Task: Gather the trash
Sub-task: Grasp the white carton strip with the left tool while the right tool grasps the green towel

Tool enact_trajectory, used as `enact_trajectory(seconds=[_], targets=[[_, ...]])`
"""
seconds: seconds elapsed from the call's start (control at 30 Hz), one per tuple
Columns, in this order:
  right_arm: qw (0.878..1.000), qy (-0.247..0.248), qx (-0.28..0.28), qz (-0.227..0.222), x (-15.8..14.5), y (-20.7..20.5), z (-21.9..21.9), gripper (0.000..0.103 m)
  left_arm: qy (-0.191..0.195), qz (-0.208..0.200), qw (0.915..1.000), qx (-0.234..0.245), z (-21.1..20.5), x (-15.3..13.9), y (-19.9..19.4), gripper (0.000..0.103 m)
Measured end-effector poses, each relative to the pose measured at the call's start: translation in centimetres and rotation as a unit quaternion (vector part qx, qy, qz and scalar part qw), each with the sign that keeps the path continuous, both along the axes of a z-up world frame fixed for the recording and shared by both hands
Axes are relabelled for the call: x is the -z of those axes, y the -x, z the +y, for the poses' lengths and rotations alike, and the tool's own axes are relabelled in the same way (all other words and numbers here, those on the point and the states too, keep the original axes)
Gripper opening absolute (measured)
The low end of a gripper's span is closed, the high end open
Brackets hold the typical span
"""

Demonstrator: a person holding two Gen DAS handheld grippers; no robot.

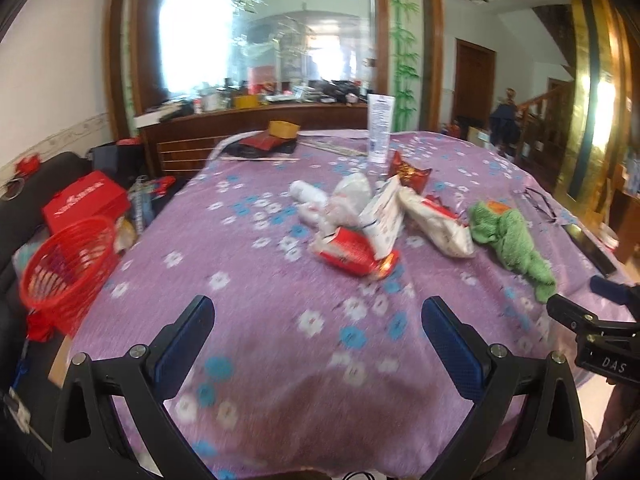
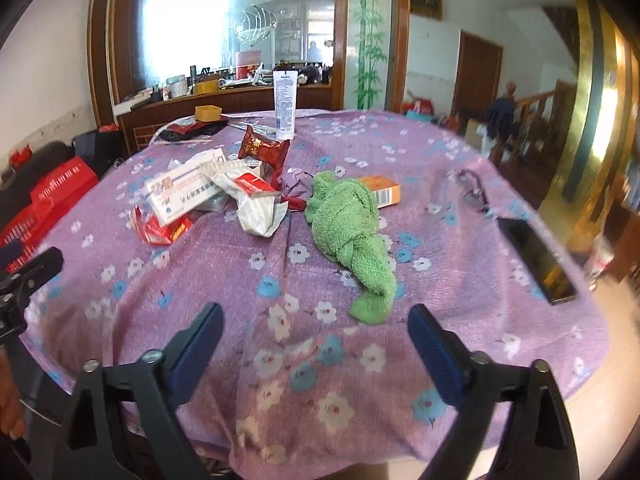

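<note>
A heap of trash lies mid-table on the purple flowered cloth (image 1: 248,280): a red snack wrapper (image 1: 352,254), a white medicine box (image 1: 384,216), a crumpled white packet (image 1: 440,228), white wads (image 1: 312,200) and a dark red wrapper (image 1: 410,170). In the right wrist view the same box (image 2: 180,192), white packet (image 2: 256,208) and dark red wrapper (image 2: 264,148) show. My left gripper (image 1: 318,320) stands open over bare cloth, short of the heap. My right gripper (image 2: 316,326) is open too, nothing between its fingers, just in front of a green towel (image 2: 352,232).
A red mesh basket (image 1: 68,276) sits off the table's left edge. A white tube (image 1: 380,128) stands at the back. An orange box (image 2: 380,192), glasses (image 2: 474,188) and a phone (image 2: 536,260) lie right. A red box (image 1: 86,204) and clutter crowd the left.
</note>
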State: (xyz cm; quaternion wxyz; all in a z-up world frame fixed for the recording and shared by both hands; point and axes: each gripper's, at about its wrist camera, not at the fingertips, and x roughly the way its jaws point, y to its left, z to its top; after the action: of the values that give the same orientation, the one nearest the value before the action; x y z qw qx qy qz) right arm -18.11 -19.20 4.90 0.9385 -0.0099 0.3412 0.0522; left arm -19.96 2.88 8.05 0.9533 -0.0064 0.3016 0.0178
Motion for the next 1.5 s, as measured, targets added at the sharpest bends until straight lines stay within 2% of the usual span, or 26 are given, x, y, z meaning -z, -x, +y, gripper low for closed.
enact_trajectory(seconds=[0.03,0.07,0.1,0.13,0.2,0.27,0.37,0.47,0.57,0.63,0.73,0.8,0.9,1.1,1.2,1.5], targets=[[1.0,-0.017,-0.006,0.007,-0.1,-0.7,-0.5,0.088,0.006,0.005,0.9999,0.008,0.0,-0.3,-1.0,0.091],[0.999,-0.038,-0.012,0.019,-0.1,-1.6,-1.2,0.081,0.012,0.011,0.9998,0.012,0.0,-0.5,-2.0,0.085],[0.998,-0.054,-0.016,0.028,-0.1,-2.3,-1.7,0.075,0.024,0.025,0.9992,0.021,-0.1,-0.7,-3.6,0.071],[0.996,-0.074,-0.02,0.038,0.0,-3.1,-2.3,0.074,0.033,0.033,0.9986,0.027,-0.2,-0.7,-4.5,0.063],[0.994,-0.096,-0.029,0.051,0.0,-4.8,-3.0,0.074,0.049,0.057,0.9962,0.044,-0.6,-0.7,-7.3,0.062],[0.994,-0.097,-0.022,0.055,0.1,-6.4,-3.6,0.074,0.057,0.069,0.9945,0.055,-1.1,-0.4,-9.2,0.062],[0.993,-0.101,-0.021,0.063,0.3,-8.7,-4.1,0.07,0.053,0.092,0.9917,0.073,-2.5,0.2,-12.2,0.046],[0.991,-0.106,-0.024,0.074,0.8,-10.6,-4.4,0.066,0.039,0.114,0.9896,0.078,-3.6,1.2,-14.7,0.043],[0.991,-0.094,-0.023,0.088,1.6,-12.3,-4.1,0.064,0.038,0.134,0.9864,0.087,-4.4,2.0,-16.5,0.033],[0.99,-0.095,-0.034,0.1,2.2,-13.0,-3.8,0.057,0.034,0.142,0.985,0.091,-4.8,2.3,-17.4,0.023],[0.991,-0.088,-0.036,0.095,2.1,-13.1,-3.5,0.053,0.034,0.154,0.9824,0.101,-5.6,3.1,-18.1,0.015],[0.992,-0.085,-0.036,0.088,2.0,-12.6,-3.5,0.045,0.035,0.147,0.983,0.105,-6.0,3.3,-17.7,0.012],[0.992,-0.094,-0.037,0.082,1.9,-11.5,-3.8,0.042,0.029,0.132,0.9854,0.104,-6.1,3.1,-16.6,0.012],[0.991,-0.115,-0.038,0.064,0.8,-9.5,-4.3,0.041,0.06,0.096,0.988,0.105,-4.5,1.2,-13.2,0.012],[0.991,-0.12,-0.035,0.042,-0.3,-8.8,-4.2,0.041,0.074,0.074,0.9896,0.099,-3.6,0.0,-11.8,0.012],[0.991,-0.119,-0.065,0.014,-2.7,-7.6,-1.8,0.041,0.082,0.048,0.9918,0.085,-1.6,-1.8,-9.1,0.012]])
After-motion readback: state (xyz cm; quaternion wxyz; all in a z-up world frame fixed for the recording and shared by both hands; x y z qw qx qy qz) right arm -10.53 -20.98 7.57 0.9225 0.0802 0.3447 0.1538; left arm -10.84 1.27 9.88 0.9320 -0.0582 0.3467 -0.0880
